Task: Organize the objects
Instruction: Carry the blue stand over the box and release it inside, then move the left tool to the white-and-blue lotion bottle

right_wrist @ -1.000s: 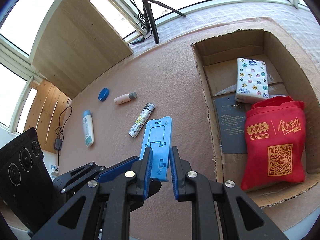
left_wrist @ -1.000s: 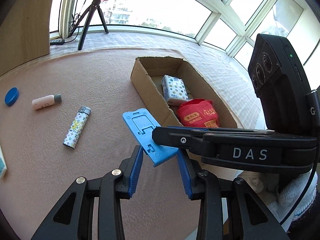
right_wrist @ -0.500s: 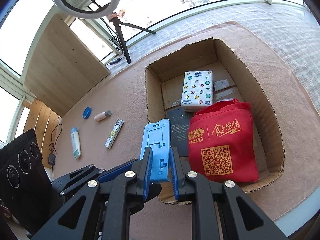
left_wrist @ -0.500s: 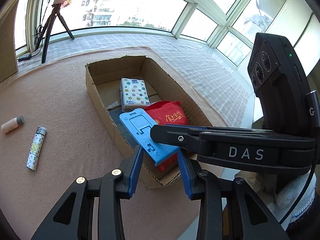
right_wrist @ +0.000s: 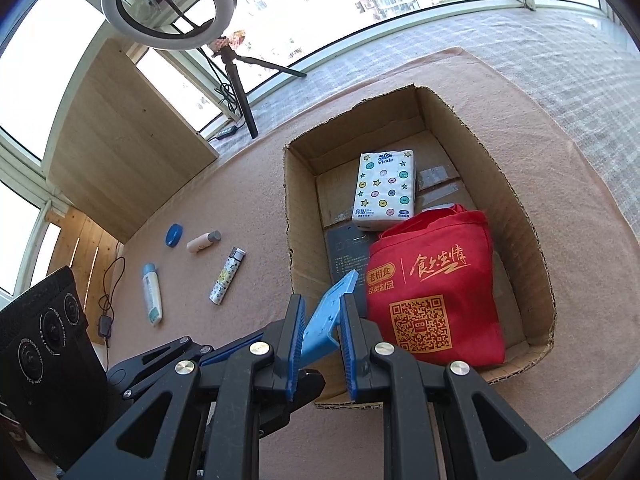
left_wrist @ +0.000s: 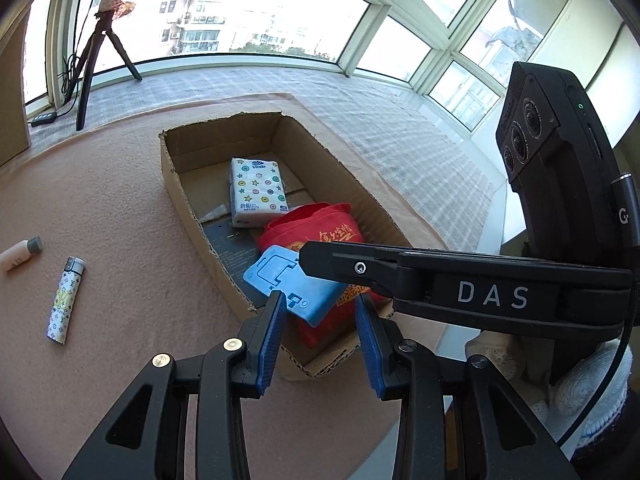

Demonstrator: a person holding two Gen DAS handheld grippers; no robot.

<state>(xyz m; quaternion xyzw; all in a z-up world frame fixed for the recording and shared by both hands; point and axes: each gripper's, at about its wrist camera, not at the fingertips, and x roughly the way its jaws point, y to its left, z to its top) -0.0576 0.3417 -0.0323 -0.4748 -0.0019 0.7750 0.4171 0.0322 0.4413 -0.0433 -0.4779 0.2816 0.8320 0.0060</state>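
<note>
The right gripper [right_wrist: 319,336] is clenching a blue phone stand [right_wrist: 326,318] between its blue pads and holding it over the near end of the cardboard box [right_wrist: 298,216], tilted, with its far edge above the dark card on the box floor. From the left wrist view the stand [left_wrist: 292,284] is hanging just over the red bag [left_wrist: 320,232], above the box's near wall; whether it is touching the bag I cannot tell. The left gripper [left_wrist: 320,332] is sitting released with nothing between its pads, hovering just in front of the box.

As for progress, the sorting looks partly done. Already lying in the box are a pack of tissues [right_wrist: 384,188] towards the far end and the red bag [right_wrist: 432,288] filling the near right part, with the dark card [right_wrist: 346,256] flat underneath. The stand looks like the third item going in (it only needs lowering and letting go, I would judge).

Still waiting out on the pink bench [right_wrist: 240,200], well apart from the box on its left side, are a patterned lighter [right_wrist: 226,276], a small pale bottle with a grey cap [right_wrist: 203,242], a round blue lid [right_wrist: 174,235] and a white tube with a blue cap [right_wrist: 151,298]. So roughly half of the loose things seem to remain, and free floor space is showing only along the box's left side and far end.
</note>
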